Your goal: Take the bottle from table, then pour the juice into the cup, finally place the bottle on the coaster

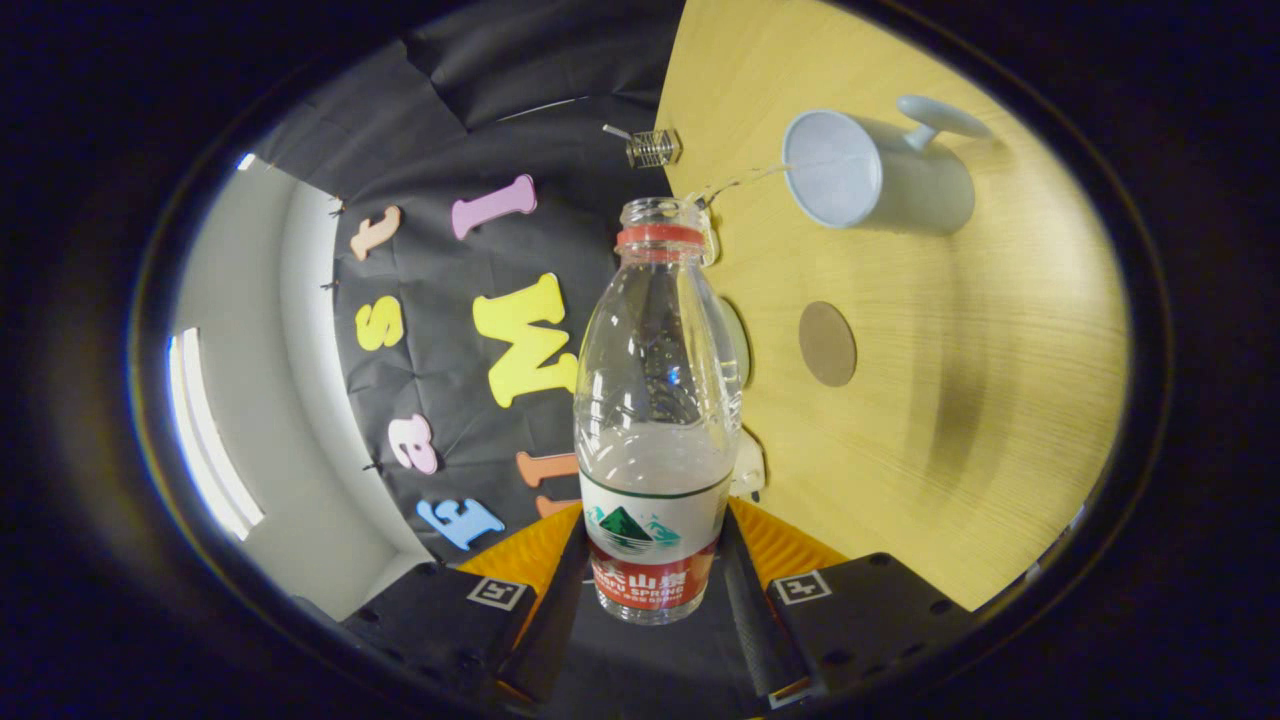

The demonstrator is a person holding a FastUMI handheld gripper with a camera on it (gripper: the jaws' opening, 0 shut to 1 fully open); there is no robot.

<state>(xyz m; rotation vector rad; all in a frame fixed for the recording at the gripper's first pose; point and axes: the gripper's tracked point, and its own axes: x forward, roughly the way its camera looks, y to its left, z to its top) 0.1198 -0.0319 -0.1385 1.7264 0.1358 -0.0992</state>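
Sideways now, the tool (655,580) clenches the bottle (657,420) at its labelled base, tilting the open neck toward the cup (870,170) so juice streams, seemingly, into it; the coaster (827,343) waits nearer on the worktop (1000,400).

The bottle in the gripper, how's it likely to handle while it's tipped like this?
The bottle, clamped between both fingers, looks like thin clear plastic, so it probably flexes if squeezed. It seems nearly empty, so likely light. Its open mouth is dribbling toward the cup, so jolts may spill.
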